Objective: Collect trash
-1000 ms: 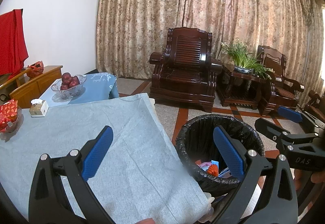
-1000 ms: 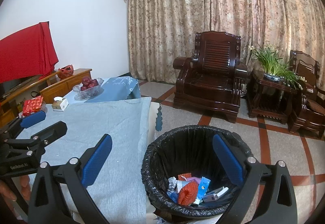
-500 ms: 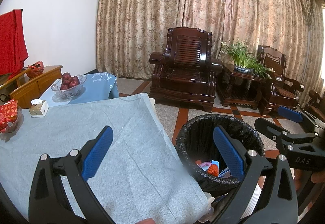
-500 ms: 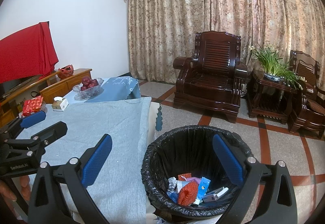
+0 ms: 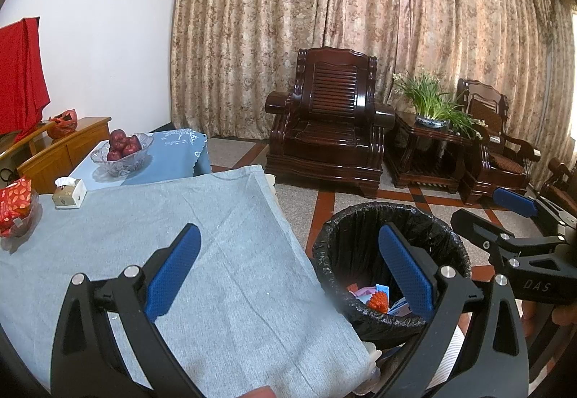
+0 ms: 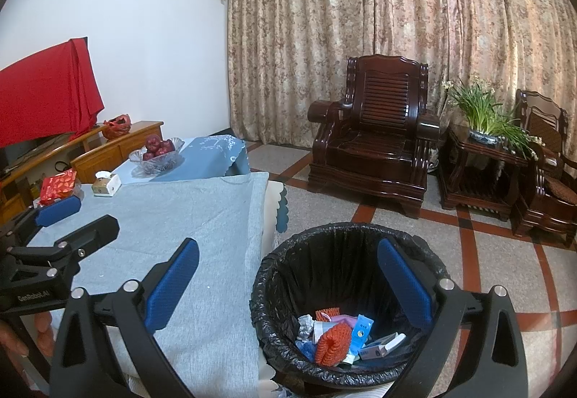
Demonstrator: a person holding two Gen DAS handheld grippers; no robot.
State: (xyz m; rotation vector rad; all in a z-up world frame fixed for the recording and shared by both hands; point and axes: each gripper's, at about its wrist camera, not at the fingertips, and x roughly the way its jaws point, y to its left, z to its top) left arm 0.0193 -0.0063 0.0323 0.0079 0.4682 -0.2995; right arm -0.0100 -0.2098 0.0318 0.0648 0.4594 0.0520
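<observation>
A bin with a black liner (image 6: 346,253) (image 5: 360,235) stands on the floor by the table's right edge. Inside lie several scraps, among them an orange mesh piece (image 6: 333,342) and a blue packet (image 6: 361,330). My right gripper (image 6: 288,275) hovers open over the bin's near rim with nothing between its blue pads. My left gripper (image 5: 288,264) is open and empty above the table's right corner. Each gripper shows in the other's view, the right gripper (image 5: 519,217) at the right and the left gripper (image 6: 68,217) at the left.
A grey cloth covers the table (image 5: 144,235). At its far left sit a tissue box (image 5: 68,194), a red packet (image 5: 16,205) and a glass bowl of apples (image 5: 122,152). A dark wooden armchair (image 5: 328,131), side table with plant (image 5: 429,141) and curtains stand beyond.
</observation>
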